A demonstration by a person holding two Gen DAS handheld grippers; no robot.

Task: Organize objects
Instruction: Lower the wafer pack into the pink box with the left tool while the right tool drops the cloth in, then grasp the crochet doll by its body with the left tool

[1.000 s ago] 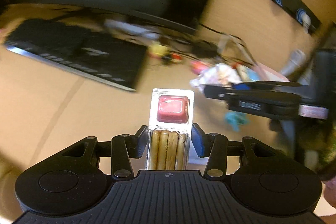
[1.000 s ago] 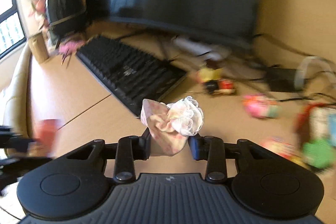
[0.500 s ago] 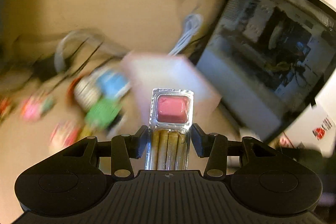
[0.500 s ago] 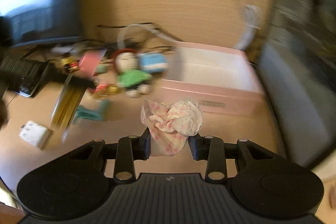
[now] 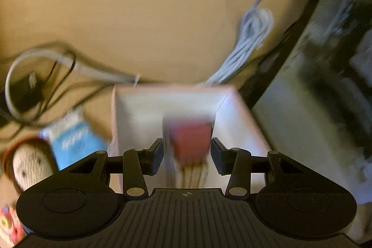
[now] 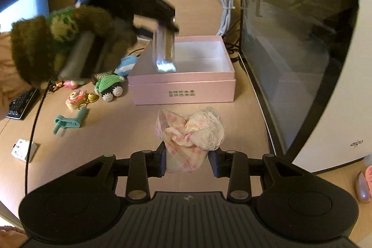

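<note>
The clear plastic snack pack with a red dip cup and biscuit sticks (image 5: 189,150) hangs over the open pink cardboard box (image 6: 183,87), pinched in the left hand-held gripper (image 5: 187,156). Nearer, above the tan tabletop (image 6: 121,131), the right hand-held gripper (image 6: 187,160) clamps a pink-checked lace-trimmed cloth bundle (image 6: 193,131).

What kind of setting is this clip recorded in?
Most likely a home computer desk: a keyboard, a glass-sided PC case and a coiled cable surround a pink box and small toys.
</note>
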